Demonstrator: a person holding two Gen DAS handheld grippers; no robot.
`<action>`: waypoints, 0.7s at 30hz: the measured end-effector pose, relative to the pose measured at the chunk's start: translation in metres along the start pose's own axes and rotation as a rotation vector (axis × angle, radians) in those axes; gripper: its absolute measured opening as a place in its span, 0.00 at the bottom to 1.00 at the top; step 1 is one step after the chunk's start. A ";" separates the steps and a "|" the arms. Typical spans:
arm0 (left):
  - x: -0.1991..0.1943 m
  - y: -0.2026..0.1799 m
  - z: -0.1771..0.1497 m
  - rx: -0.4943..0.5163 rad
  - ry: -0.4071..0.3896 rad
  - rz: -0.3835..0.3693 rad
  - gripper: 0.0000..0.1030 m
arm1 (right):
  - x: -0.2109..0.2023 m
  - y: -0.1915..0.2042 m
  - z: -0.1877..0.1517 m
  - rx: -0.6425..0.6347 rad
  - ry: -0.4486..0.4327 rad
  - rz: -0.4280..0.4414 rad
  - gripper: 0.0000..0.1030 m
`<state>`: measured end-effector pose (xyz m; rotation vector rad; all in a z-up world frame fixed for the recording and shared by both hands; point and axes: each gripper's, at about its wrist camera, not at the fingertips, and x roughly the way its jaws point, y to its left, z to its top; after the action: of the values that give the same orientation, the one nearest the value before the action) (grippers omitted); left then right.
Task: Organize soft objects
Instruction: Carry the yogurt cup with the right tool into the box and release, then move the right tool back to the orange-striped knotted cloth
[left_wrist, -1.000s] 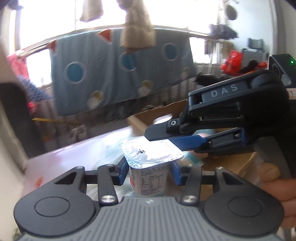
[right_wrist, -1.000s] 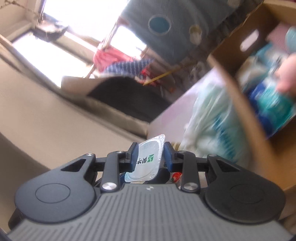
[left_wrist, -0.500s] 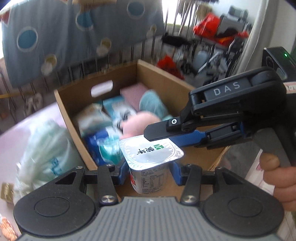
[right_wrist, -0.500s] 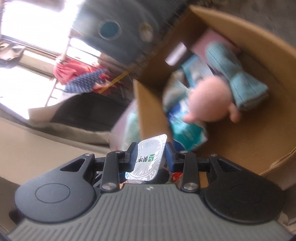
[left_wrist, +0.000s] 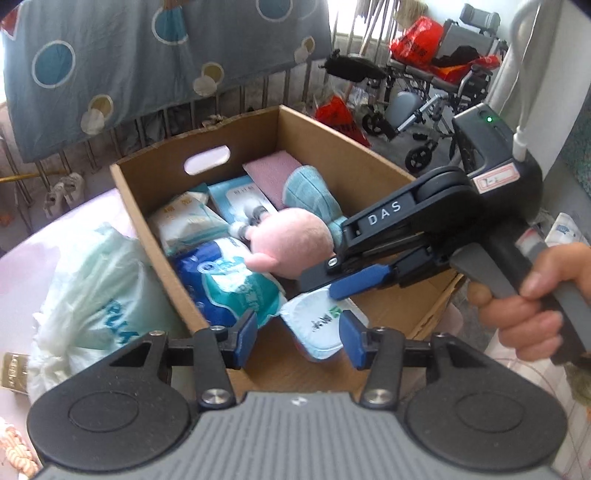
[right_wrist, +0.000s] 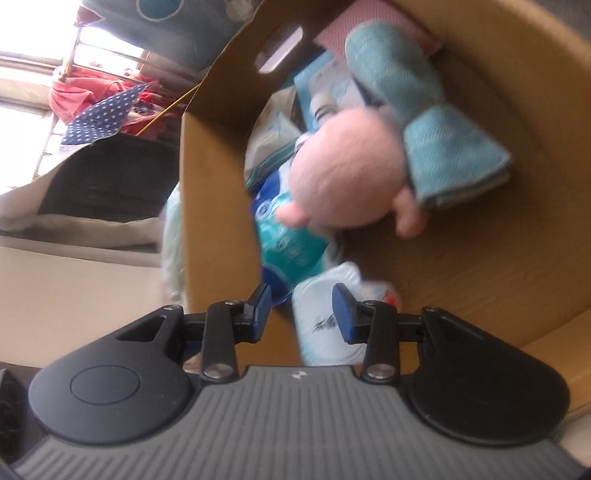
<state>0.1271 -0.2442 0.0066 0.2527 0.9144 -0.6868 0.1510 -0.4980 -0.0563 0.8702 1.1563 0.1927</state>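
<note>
A white yogurt cup (left_wrist: 320, 320) with a foil lid lies tilted inside the cardboard box (left_wrist: 332, 155), free of both grippers. It also shows in the right wrist view (right_wrist: 325, 321). My left gripper (left_wrist: 295, 334) is open just above the box's near end. My right gripper (right_wrist: 301, 312) is open over the cup and also shows in the left wrist view (left_wrist: 332, 278). The box holds a pink plush toy (left_wrist: 291, 240), a teal folded cloth (left_wrist: 310, 195), a pink cloth (left_wrist: 273, 173) and several tissue packs (left_wrist: 229, 284).
A white and green plastic pack (left_wrist: 96, 306) lies on the pink table left of the box. A blue spotted sheet (left_wrist: 147, 55) hangs on a rail behind. Wheelchairs (left_wrist: 443, 92) and red bags stand at the far right.
Both grippers held the yogurt cup over the box; now both have opened and the cup has dropped tilted into the box's near end.
</note>
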 end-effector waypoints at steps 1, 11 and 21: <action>-0.005 0.002 -0.002 0.002 -0.012 0.007 0.49 | -0.001 0.002 0.001 -0.013 -0.013 -0.017 0.35; -0.060 0.049 -0.037 -0.072 -0.079 0.139 0.49 | 0.025 -0.004 0.006 0.010 0.047 -0.114 0.36; -0.097 0.112 -0.103 -0.197 -0.057 0.305 0.49 | 0.053 0.015 -0.020 0.011 0.150 -0.053 0.45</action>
<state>0.0921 -0.0670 0.0132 0.1906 0.8593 -0.3178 0.1609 -0.4487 -0.0865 0.8448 1.3194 0.2115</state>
